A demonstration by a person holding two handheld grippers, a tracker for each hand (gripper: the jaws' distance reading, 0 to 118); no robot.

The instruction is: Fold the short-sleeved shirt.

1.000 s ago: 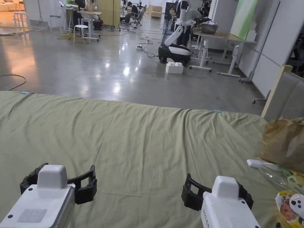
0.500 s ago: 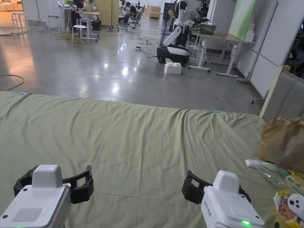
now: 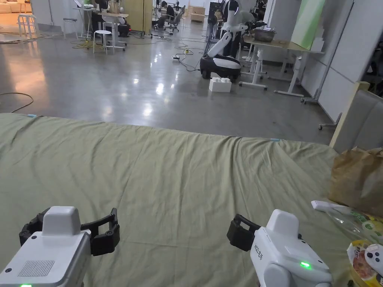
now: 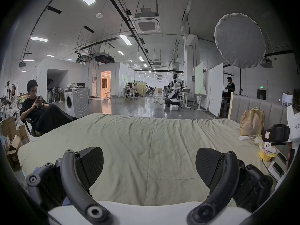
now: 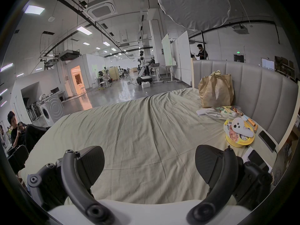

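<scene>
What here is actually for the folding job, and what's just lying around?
For the job:
left hand-held gripper, open
right hand-held gripper, open
green bed sheet

Lying about:
brown paper bag
yellow food bowl
white controller
phone

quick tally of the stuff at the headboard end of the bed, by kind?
Brown paper bag: 1
White handheld controller: 1
Yellow food tub: 1
Clear plastic snack bag: 1
Dark phones: 2
Total: 6, all on the green sheet.
</scene>
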